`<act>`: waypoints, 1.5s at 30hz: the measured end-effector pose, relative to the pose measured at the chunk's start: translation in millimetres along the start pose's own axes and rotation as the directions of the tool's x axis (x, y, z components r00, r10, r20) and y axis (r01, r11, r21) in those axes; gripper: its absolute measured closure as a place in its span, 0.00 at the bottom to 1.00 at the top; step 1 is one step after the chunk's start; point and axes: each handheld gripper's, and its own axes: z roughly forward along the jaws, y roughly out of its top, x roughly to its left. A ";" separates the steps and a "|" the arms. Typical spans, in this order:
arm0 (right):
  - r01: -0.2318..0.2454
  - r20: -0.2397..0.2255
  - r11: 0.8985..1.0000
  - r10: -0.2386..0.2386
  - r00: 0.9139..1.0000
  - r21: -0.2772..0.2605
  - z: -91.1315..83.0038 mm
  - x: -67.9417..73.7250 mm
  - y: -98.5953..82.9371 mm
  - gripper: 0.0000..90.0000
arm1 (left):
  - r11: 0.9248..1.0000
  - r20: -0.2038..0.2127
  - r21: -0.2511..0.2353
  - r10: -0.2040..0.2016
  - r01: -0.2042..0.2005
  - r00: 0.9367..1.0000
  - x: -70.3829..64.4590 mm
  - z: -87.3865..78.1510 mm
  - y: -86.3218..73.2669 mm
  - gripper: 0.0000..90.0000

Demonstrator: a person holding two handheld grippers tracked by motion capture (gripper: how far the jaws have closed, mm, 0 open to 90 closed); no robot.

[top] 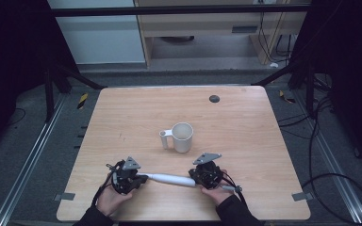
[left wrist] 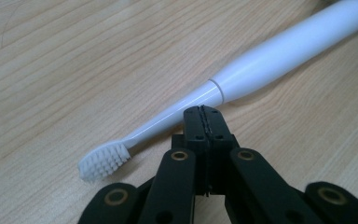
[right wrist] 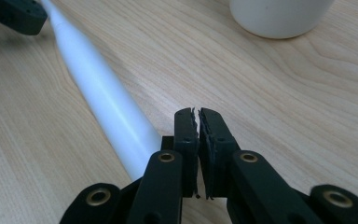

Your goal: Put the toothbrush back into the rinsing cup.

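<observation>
Toothbrush [top: 169,179] lies flat between left tongs [left wrist: 208,114] and right tongs [right wrist: 196,116], both pinched empty.

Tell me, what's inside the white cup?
From the high view, the white cup stands upright on the table and its opening shows a pale inner wall with nothing sticking out. The very bottom is hidden by the rim, so something small could still be there.
</observation>
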 end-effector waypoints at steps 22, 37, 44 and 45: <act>0.024 -0.044 0.999 -0.023 0.999 0.022 -3.2 15.6 -9.2 0.95 | 0.999 -0.031 -0.035 -0.024 0.023 0.999 7.7 3.1 8.8 1.00; 0.044 -0.084 0.999 -0.041 0.996 0.029 -2.1 29.7 -12.6 0.95 | 0.997 -0.040 -0.070 -0.040 0.037 0.998 10.3 -3.1 8.3 1.00; 0.059 -0.101 0.998 -0.055 0.993 0.029 0.1 35.5 -12.4 0.95 | 0.996 -0.044 -0.080 -0.045 0.041 0.998 10.6 -4.0 8.2 1.00; 0.053 -0.103 0.998 -0.050 0.993 0.031 0.3 36.7 -12.3 0.95 | 0.996 -0.044 -0.081 -0.045 0.041 0.998 10.7 -4.1 8.3 1.00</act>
